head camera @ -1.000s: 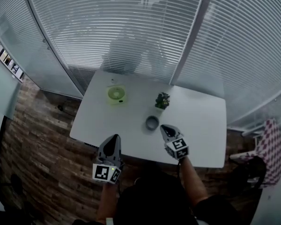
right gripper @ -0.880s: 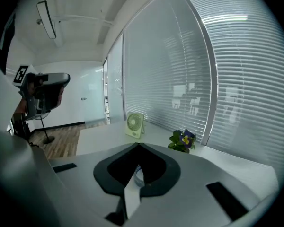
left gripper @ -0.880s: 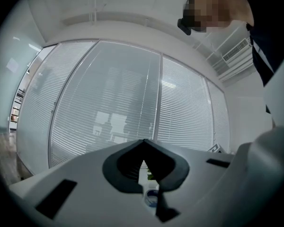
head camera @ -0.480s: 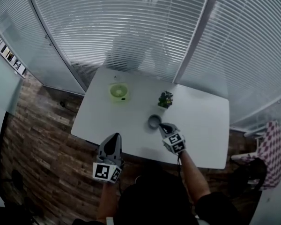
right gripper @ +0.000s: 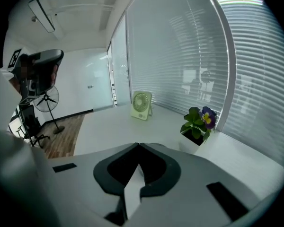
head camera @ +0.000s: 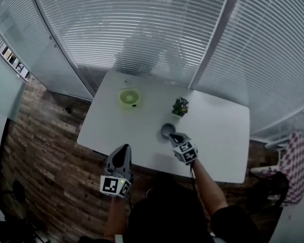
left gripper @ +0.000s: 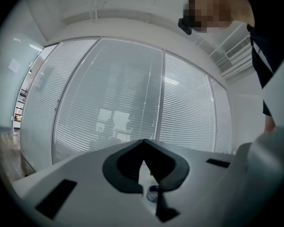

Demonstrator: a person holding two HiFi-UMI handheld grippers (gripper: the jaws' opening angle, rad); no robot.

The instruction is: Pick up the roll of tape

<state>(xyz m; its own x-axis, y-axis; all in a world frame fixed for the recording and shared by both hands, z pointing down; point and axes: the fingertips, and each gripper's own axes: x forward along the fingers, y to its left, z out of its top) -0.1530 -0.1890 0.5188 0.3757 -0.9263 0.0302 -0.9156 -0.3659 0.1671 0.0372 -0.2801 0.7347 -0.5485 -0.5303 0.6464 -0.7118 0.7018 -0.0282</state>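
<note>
The roll of tape (head camera: 166, 130) lies flat on the surface (head camera: 218, 135), hole up and axis upright, just on the potted plant's (head camera: 180, 107) near side, where the closed, empty right gripper (head camera: 173, 135) also points down, the closed left gripper (head camera: 123, 147) farther from that plant, to its left.

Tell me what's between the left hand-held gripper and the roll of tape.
Only bare white table lies between the left hand-held gripper and roll of tape, per head view.
</note>
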